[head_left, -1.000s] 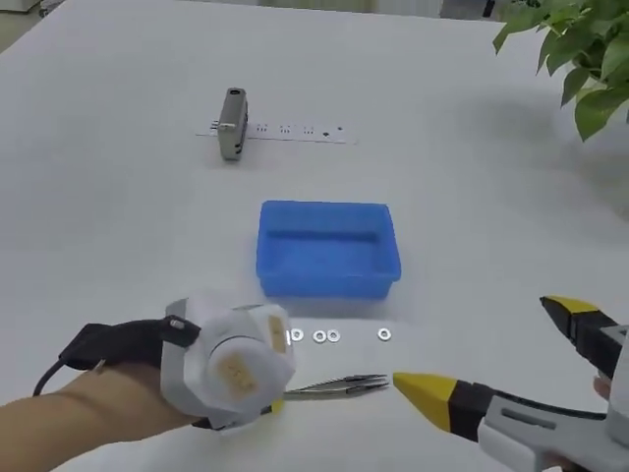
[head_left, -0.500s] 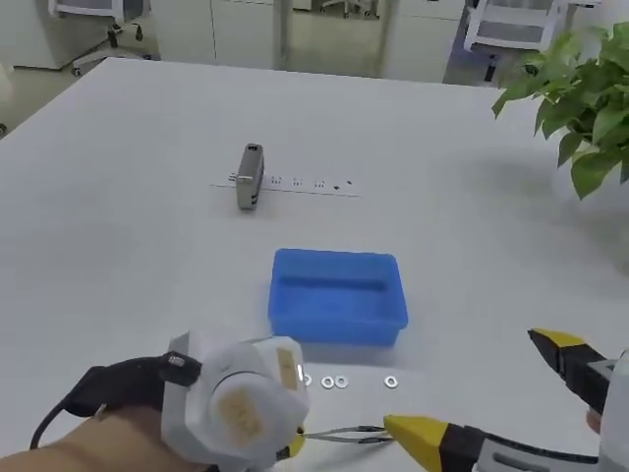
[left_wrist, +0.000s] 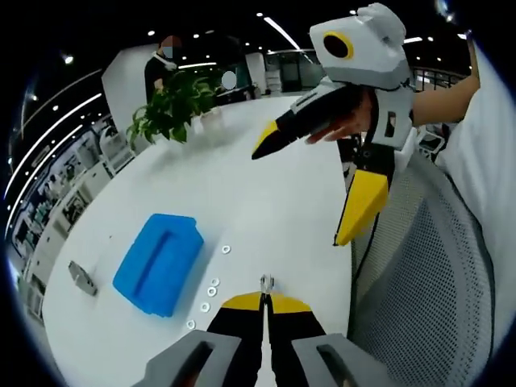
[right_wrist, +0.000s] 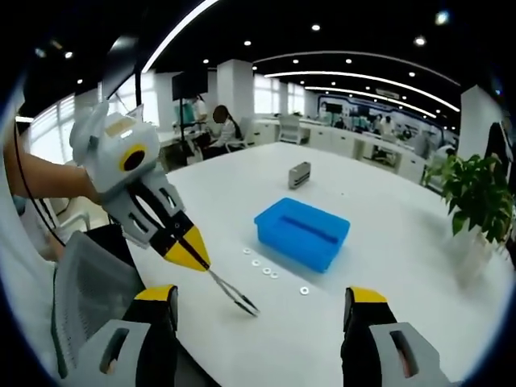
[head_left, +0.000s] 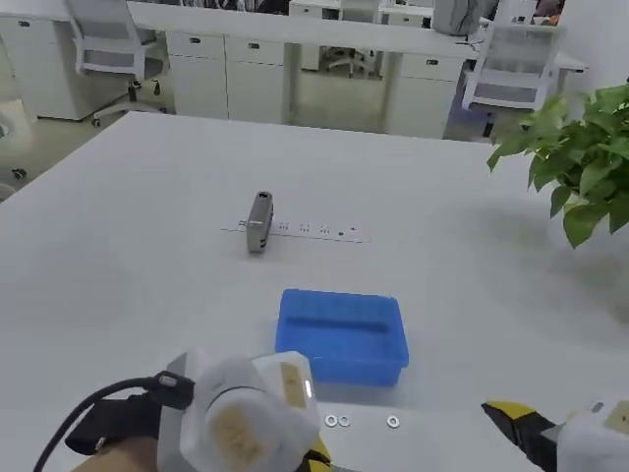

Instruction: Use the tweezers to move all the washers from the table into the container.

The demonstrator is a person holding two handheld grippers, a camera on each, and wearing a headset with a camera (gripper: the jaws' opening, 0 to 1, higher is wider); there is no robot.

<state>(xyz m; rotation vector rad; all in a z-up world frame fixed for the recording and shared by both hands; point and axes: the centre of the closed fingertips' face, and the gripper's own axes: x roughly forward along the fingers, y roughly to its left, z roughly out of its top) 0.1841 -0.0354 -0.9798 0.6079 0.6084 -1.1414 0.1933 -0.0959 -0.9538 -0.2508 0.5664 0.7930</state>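
Tweezers (right_wrist: pixel 232 293) clenched in left gripper (left_wrist: pixel 266 300), right gripper (right_wrist: pixel 262 295) gaping, washers (right_wrist: pixel 266 270) beside blue container (right_wrist: pixel 297 245), plant (right_wrist: pixel 476 193) beyond.

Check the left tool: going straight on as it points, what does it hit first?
Likely the bare table: the left tool, shut on the tweezers, angles down at it. The right tool hangs open close to that line; depth unclear.

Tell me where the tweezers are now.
In the right gripper view, the tweezers are clamped in the left gripper, on the near side of the washers and blue container.
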